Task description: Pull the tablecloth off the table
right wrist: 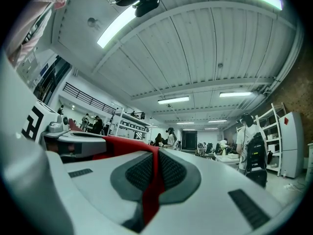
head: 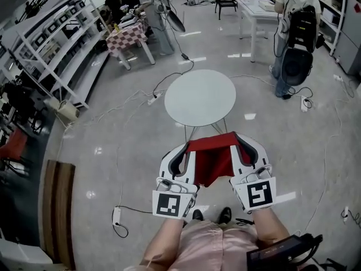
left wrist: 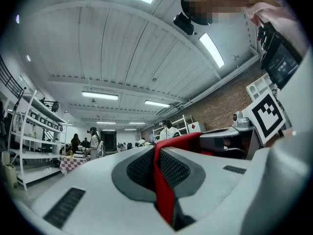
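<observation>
The red tablecloth (head: 213, 158) hangs in the air between my two grippers, off the round white table (head: 199, 97), whose top is bare. My left gripper (head: 186, 149) is shut on the cloth's left edge. My right gripper (head: 239, 140) is shut on its right edge. Both are held close to my body, on the near side of the table. In the left gripper view the red cloth (left wrist: 161, 180) is pinched in the shut left gripper (left wrist: 157, 155). In the right gripper view a red fold (right wrist: 150, 190) runs through the shut right gripper (right wrist: 155, 155).
Cables and a power strip (head: 117, 214) lie on the floor around the table. A wooden bench (head: 58, 208) stands at the left. Shelving (head: 51, 38), a checkered table (head: 128, 37), a white table (head: 256, 10) and a person with a backpack (head: 296, 33) stand farther off.
</observation>
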Demonstrator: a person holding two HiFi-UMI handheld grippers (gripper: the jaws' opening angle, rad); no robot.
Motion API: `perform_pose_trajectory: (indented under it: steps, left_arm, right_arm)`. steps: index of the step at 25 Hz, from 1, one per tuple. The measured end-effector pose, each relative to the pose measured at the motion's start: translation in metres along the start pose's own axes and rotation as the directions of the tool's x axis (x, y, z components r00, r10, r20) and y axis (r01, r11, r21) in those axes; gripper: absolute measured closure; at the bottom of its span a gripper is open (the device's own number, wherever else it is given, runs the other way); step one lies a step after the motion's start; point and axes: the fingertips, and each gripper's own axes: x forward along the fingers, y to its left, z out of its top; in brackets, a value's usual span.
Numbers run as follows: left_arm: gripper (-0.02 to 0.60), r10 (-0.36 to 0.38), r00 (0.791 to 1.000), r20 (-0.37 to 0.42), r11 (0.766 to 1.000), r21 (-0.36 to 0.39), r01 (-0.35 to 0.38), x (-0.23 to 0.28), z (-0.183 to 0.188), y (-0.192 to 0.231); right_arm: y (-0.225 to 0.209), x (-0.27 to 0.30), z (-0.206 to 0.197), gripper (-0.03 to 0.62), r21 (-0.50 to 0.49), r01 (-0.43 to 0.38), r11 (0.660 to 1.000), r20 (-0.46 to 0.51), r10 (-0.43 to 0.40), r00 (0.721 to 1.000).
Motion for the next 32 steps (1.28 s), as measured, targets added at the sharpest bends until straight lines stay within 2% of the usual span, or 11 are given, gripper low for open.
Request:
perform_pose_trajectory:
  steps: [4,9,14,18,26,32]
  left_arm:
    - [0.537,-0.02,1.0,0.004,1.0,-0.01,0.02,0.001,0.002,0.011]
    - [0.537,-0.041,0.999,0.032,0.999,-0.01,0.042,-0.012,0.018,0.041]
    - [0.537,-0.056,0.997,0.051,0.998,-0.011,0.056,-0.02,0.03,0.053]
    - [0.537,-0.051,0.996,0.075,0.999,-0.012,0.052,-0.024,0.029,0.058]
    - [0.537,-0.034,0.995,0.092,0.999,-0.021,0.036,-0.031,0.045,0.094]
    - [0.537,-0.033,0.995,0.095,0.999,-0.024,0.035,-0.042,0.039,0.094]
  right_arm:
    - [0.005,0.008,0.005,0.571,0.006,0.021,1.0,-0.01,-0.021,1.0]
    - [0.033,0.019,0.023,0.571,-0.009,0.04,0.999,-0.037,-0.04,0.999]
    - [0.046,0.023,0.043,0.571,-0.026,0.064,0.998,0.002,-0.064,0.998]
    - [0.053,0.023,0.045,0.571,-0.042,0.073,0.996,0.027,-0.072,0.997]
    - [0.078,0.045,0.062,0.571,-0.071,0.066,0.995,0.029,-0.064,0.998]
    - [0.089,0.039,0.057,0.571,-0.076,0.068,0.995,0.029,-0.066,0.997]
